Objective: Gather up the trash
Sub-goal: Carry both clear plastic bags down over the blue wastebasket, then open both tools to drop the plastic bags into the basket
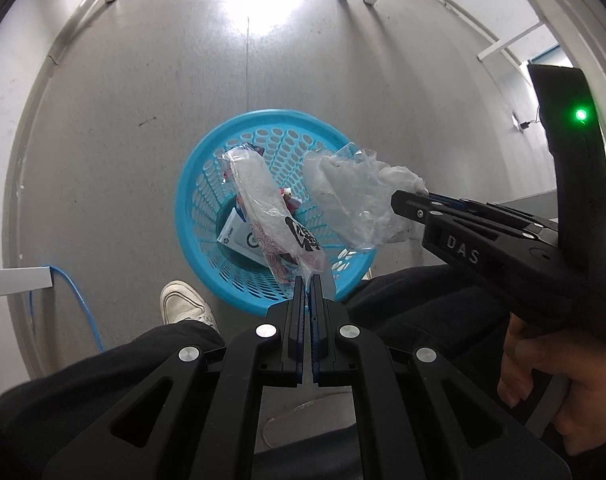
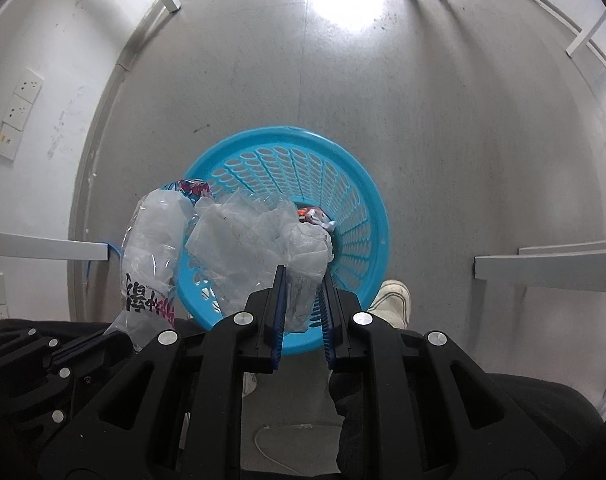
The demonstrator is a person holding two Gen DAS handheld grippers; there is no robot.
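Pretty far along by the looks of it: two pieces of trash are already picked up and held right over the blue basket (image 1: 191, 216), so only the letting go seems to be left, plus whatever litter lies outside these views, which can't be judged from here. The left gripper (image 1: 307, 280) is clamped tight on the bottom edge of a printed snack wrapper (image 1: 271, 216), a long clear sleeve with black lettering and pink patterns, which is held up over the basket's opening. The right gripper (image 2: 302, 280) is closed on a crumpled clear plastic bag (image 2: 255, 240), with the film pinched between its blue pads; in the left wrist view that bag is seen hanging over the basket's right rim, so a bit of care is probably needed so it doesn't drift outside when released, since thin film like that tends to float. As for the basket itself, it's set on the grey floor (image 1: 123, 80) just in front of a white sneaker (image 1: 185, 304), and it's not empty: a small white box (image 1: 239, 240) with a round logo is lying at the bottom, and a scrunched red and white wrapper (image 2: 315, 216) is spotted deeper in. Nothing else can be made out in there, the held trash is blocking most of the inside.
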